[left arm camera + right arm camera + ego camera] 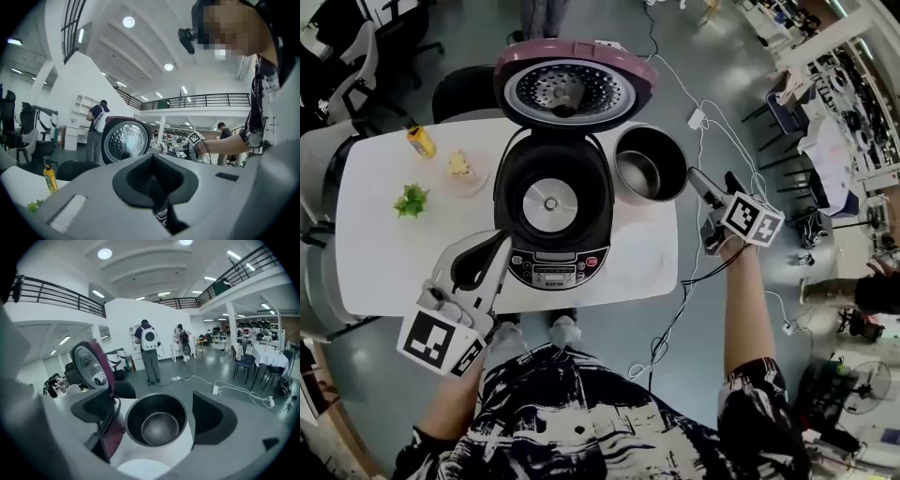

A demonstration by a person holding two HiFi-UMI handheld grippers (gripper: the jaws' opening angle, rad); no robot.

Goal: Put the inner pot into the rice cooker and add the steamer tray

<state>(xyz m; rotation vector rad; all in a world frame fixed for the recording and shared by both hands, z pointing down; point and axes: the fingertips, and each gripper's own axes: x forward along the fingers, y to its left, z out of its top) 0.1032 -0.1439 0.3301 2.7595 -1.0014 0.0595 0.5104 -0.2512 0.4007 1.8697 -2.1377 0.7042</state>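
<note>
At the lower left, the left gripper [492,251] has its jaws closed together on nothing, near the front of the rice cooker [508,202]. Without support from it, I think the cooker could slide when the pot goes in. The inner pot [670,150] stands on the table [384,244] just right of the cooker, not yet inside. The right gripper [712,180] is near the pot's rim, jaws wide apart and empty. A grip on the thin, smooth wall may slip, or the pot may knock the raised lid [574,89]. I count one cooker, one pot, two grippers and one yellow bottle [420,141]; I can make out no steamer tray.
</note>
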